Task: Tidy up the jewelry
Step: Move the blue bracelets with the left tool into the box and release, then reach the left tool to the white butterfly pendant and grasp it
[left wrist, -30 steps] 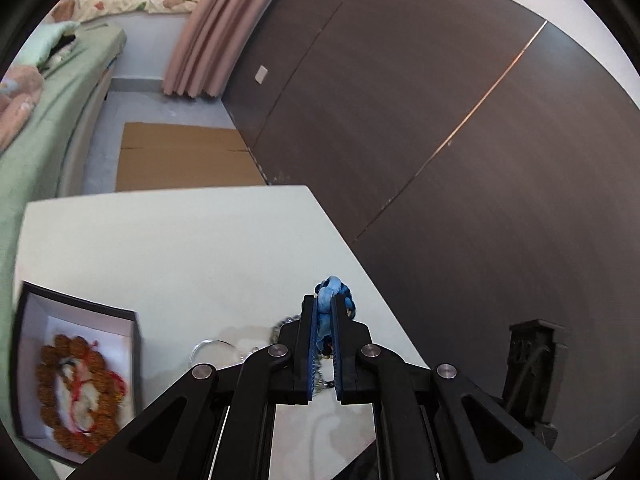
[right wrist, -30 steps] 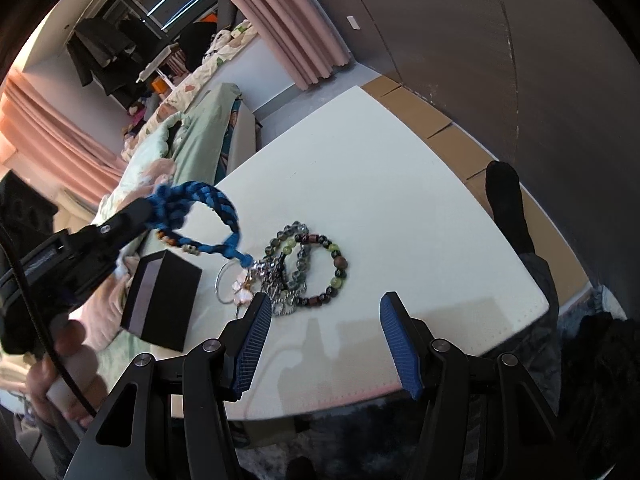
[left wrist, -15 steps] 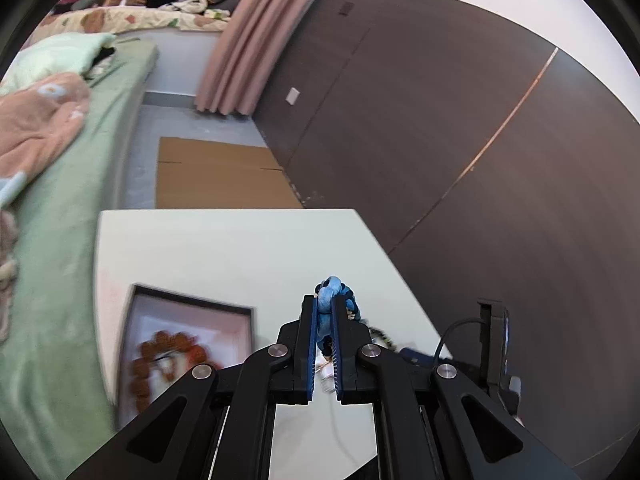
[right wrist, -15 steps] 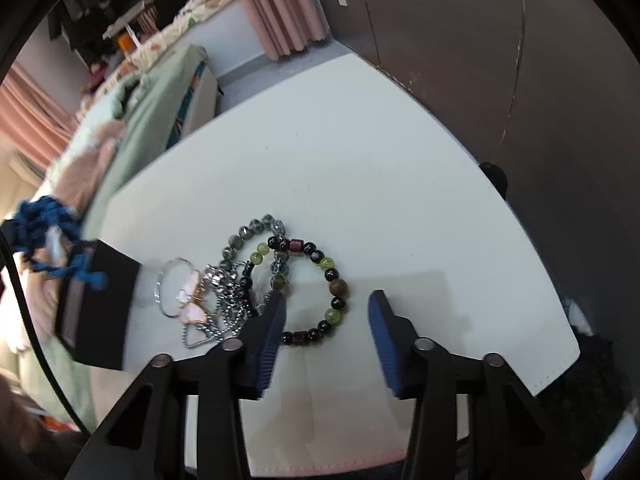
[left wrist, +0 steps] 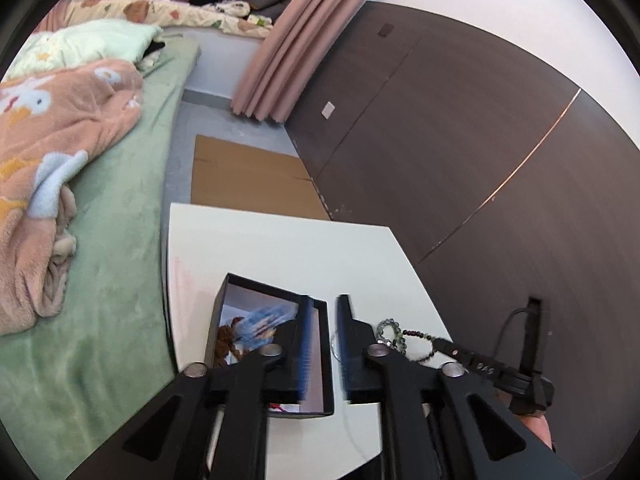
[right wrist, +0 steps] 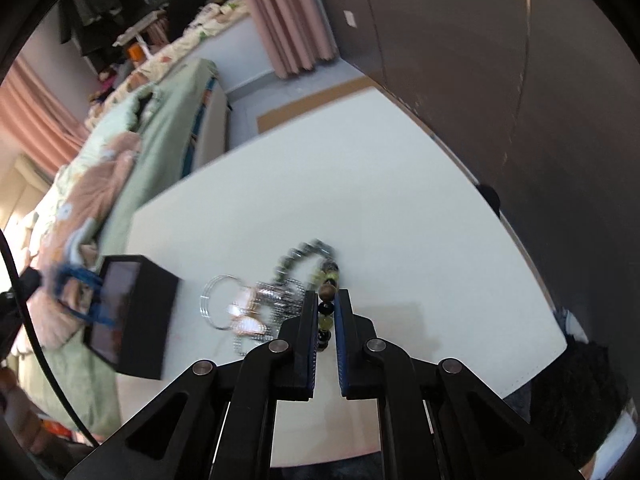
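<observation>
Left gripper [left wrist: 323, 344] jaws opening, empty, blue bracelet [left wrist: 256, 326] falling into box [left wrist: 316, 410]; right gripper [right wrist: 327, 314] closing on beaded bracelet [right wrist: 326, 308], whose 9-o'clock chain tangle [right wrist: 276, 300] may snag.

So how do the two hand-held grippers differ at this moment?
The left hand-held gripper is opening with nothing between its pads, its blue braided bracelet dropping into the black box. The right hand-held gripper is closing on the beaded bracelet above the white table. Both have black fingers with blue pads.
</observation>
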